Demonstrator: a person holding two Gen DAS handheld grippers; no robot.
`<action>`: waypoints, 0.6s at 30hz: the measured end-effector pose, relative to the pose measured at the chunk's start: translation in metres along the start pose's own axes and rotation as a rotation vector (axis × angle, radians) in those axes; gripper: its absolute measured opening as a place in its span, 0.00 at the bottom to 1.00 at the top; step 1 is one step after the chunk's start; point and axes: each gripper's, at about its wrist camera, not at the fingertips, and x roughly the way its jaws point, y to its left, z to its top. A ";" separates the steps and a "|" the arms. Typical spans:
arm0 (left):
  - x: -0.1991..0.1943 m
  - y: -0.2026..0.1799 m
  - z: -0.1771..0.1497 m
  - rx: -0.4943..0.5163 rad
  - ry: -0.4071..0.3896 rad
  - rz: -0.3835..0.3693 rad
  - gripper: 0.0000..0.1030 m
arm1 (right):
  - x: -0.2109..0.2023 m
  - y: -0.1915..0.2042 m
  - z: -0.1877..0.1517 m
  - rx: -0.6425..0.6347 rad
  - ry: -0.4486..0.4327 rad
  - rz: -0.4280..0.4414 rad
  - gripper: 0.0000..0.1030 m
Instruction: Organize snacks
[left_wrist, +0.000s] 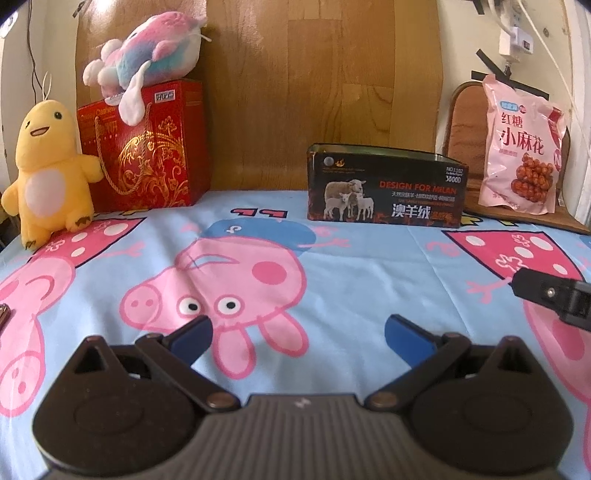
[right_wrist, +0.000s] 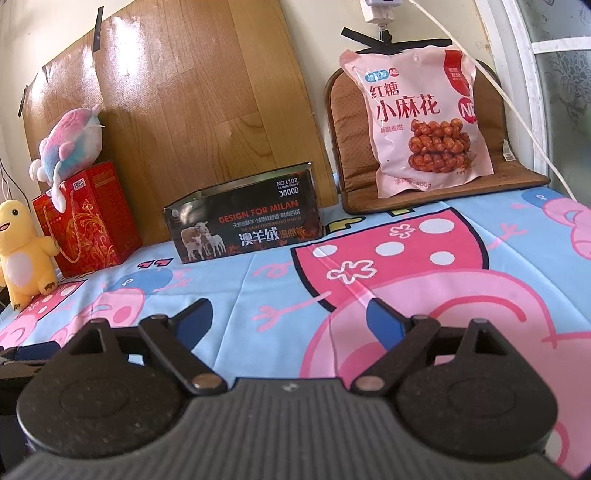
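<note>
Both grippers hang low over the near edge of the table, which is covered in a cartoon-pig sheet (left_wrist: 332, 266), and neither one has anything in it. The left gripper (left_wrist: 297, 330) has its blue fingers (left_wrist: 195, 332) spread wide, released, and the right gripper (right_wrist: 290, 317) is the same, fingers apart over bare cloth.

The snack bag (right_wrist: 417, 122), pink and puffy, leans upright against a brown cushion (right_wrist: 347, 155) at the far right corner of the table. Near it along the far edge, toward the middle, stands an open-topped black tin (right_wrist: 247, 221) with sheep printed on its front; I'd guess that is where the bag is meant to go. Further left along that edge are a red gift box (left_wrist: 144, 147) with a pastel plush (left_wrist: 147, 48) on top, and a yellow plush (left_wrist: 48, 170) beside it.

The bag is well apart from both grippers, so nothing is started. Trouble, as I see it: the bag is only propped, so a nudge from one finger before the pinch could tip it flat or slide it off the cushion. It looks slick and air-filled, so a grip on the bulging middle may slip; the sealed top edge seems safer. A white cable (right_wrist: 498, 85) hangs across its upper corner and could snag. The bag also looks tall for the tin.
</note>
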 end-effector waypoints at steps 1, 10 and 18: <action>0.001 0.000 0.000 -0.003 0.007 0.003 1.00 | 0.000 0.000 0.000 0.000 0.000 0.000 0.90; 0.003 0.003 0.000 -0.005 0.025 0.021 1.00 | -0.001 0.000 -0.001 0.003 -0.002 0.000 0.90; 0.004 0.005 0.000 -0.010 0.035 0.017 1.00 | 0.000 0.001 -0.001 0.002 -0.002 0.002 0.90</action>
